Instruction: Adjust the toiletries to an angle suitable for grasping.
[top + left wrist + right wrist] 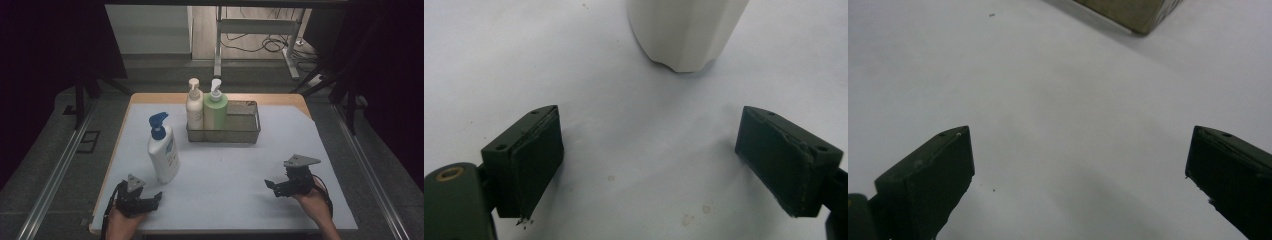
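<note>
A white pump bottle with a blue head (pixel 163 148) stands upright on the white mat, left of centre. Its white base (pixel 684 32) rises just beyond my left gripper (pixel 651 160), whose jaws stand wide apart with nothing between them. In the high view my left gripper (pixel 150 200) rests near the front left edge, a short way below the bottle. My right gripper (pixel 271 187) sits at the front right, open and empty (pixel 1078 170). A wire mesh basket (pixel 245 131) at the back centre holds a cream pump bottle (pixel 194 106) and a green pump bottle (pixel 215 107).
The white mat (pixel 225 170) covers a wooden table (pixel 150 97). A corner of the basket (pixel 1140 15) lies far ahead of the right jaws. Metal rails (pixel 55 175) run along both table sides, and a desk frame with cables (pixel 260 37) stands behind.
</note>
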Demonstrator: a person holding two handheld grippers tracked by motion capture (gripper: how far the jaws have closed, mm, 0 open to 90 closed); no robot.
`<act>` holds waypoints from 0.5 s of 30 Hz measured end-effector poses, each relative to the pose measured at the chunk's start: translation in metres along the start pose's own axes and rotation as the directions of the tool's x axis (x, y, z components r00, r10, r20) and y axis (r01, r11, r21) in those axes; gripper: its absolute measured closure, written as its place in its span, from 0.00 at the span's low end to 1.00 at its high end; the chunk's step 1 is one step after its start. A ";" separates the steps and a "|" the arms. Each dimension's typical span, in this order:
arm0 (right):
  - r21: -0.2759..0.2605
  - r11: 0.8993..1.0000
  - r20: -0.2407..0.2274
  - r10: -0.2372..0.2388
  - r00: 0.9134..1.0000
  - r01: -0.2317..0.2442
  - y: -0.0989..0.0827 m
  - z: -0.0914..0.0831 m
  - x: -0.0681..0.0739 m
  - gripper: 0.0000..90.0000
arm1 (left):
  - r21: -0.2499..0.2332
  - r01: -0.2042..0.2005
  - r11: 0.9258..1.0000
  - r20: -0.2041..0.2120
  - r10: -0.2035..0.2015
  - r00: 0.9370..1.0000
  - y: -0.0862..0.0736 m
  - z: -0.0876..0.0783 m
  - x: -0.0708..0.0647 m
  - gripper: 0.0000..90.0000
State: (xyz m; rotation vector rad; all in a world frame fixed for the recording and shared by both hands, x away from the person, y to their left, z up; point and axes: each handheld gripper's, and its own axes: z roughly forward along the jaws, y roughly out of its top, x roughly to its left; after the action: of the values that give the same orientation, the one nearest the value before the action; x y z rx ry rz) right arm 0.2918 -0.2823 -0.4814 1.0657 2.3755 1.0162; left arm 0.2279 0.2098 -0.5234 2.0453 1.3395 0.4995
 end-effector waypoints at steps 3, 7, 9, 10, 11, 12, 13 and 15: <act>0.015 1.000 0.007 0.003 1.000 -0.003 -0.007 0.004 0.001 0.00 | 0.000 -0.013 1.000 -0.001 0.013 1.000 0.001 0.000 0.000 0.16; 0.040 0.999 0.006 -0.001 1.000 0.001 -0.016 0.011 0.003 0.00 | -0.014 -0.021 1.000 -0.012 0.020 1.000 0.003 -0.002 0.001 0.19; 0.047 0.999 0.007 -0.001 1.000 0.001 -0.020 0.014 0.004 0.00 | -0.020 -0.022 1.000 -0.017 0.022 1.000 0.004 -0.003 0.003 0.20; 0.047 0.999 0.005 0.003 1.000 -0.003 -0.021 0.015 0.004 0.00 | -0.025 -0.020 0.999 -0.019 0.019 1.000 0.005 -0.003 0.004 0.21; 0.047 0.999 0.001 0.007 1.000 -0.007 -0.023 0.016 0.004 0.00 | -0.027 -0.021 0.999 -0.020 0.020 1.000 0.005 -0.004 0.005 0.22; 0.045 0.999 -0.002 0.017 1.000 -0.017 -0.024 0.017 0.004 0.00 | -0.031 -0.019 0.999 -0.019 0.018 1.000 0.006 -0.004 0.006 0.23; 0.047 0.999 -0.009 0.021 1.000 -0.021 -0.025 0.018 0.004 0.00 | -0.033 -0.020 0.999 -0.016 0.019 1.000 0.007 -0.004 0.007 0.24; 0.055 0.998 -0.010 0.023 1.000 -0.023 -0.028 0.019 0.004 0.00 | -0.039 -0.025 0.999 -0.013 0.024 1.000 0.009 -0.004 0.008 0.27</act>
State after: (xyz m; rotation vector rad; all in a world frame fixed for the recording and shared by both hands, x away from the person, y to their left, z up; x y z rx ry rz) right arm 0.2861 -0.2828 -0.5149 1.1121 2.4183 0.9716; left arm 0.2346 0.2158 -0.5147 2.0317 1.3030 0.5458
